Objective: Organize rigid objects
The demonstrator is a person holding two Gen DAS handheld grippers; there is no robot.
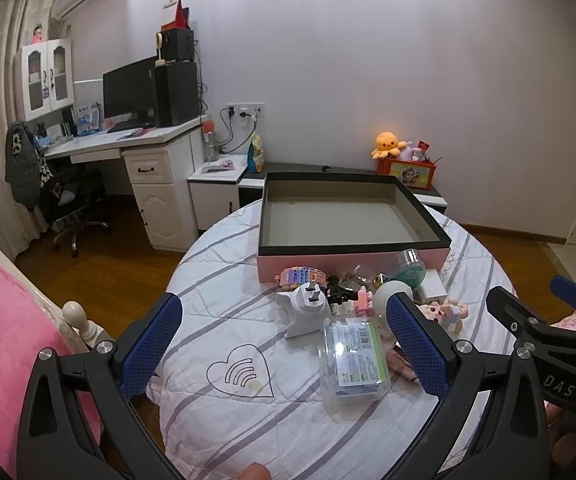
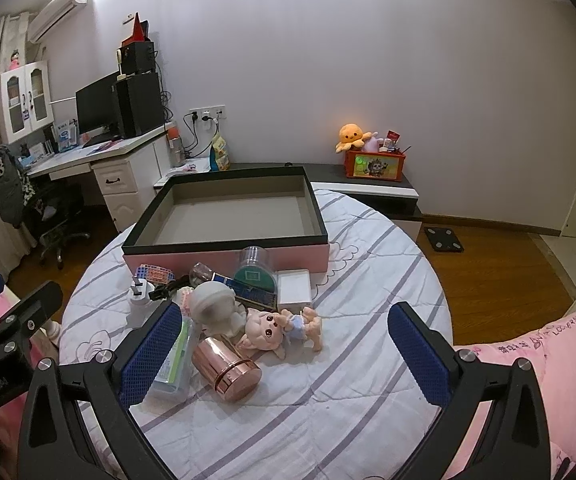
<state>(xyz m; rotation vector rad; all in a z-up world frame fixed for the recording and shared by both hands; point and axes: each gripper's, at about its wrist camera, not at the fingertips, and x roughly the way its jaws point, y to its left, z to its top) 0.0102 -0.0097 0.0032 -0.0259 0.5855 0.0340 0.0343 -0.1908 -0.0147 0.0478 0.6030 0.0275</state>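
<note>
An empty pink box with a black rim [image 1: 352,245] [image 2: 227,254] stands at the far side of a round cloth-covered table [image 1: 223,332] [image 2: 368,320]. In front of it lies a pile of small objects: a white plug adapter [image 1: 306,312] [image 2: 139,300], a clear plastic case [image 1: 354,360] [image 2: 171,360], a rose-gold canister [image 2: 225,368], a small doll [image 2: 279,330] [image 1: 446,314], a white cube [image 2: 295,285], a clear-topped green jar [image 2: 256,270]. My left gripper [image 1: 283,344] is open above the case and adapter. My right gripper [image 2: 283,356] is open above the canister and doll.
A white desk [image 1: 143,148] with monitor and office chair [image 1: 67,200] stands at the left. A low cabinet behind the table carries an orange toy crate [image 1: 406,172] [image 2: 374,166]. Pink bedding [image 1: 3,340] [image 2: 528,380] borders the table on both sides. A scale [image 2: 444,238] lies on the floor.
</note>
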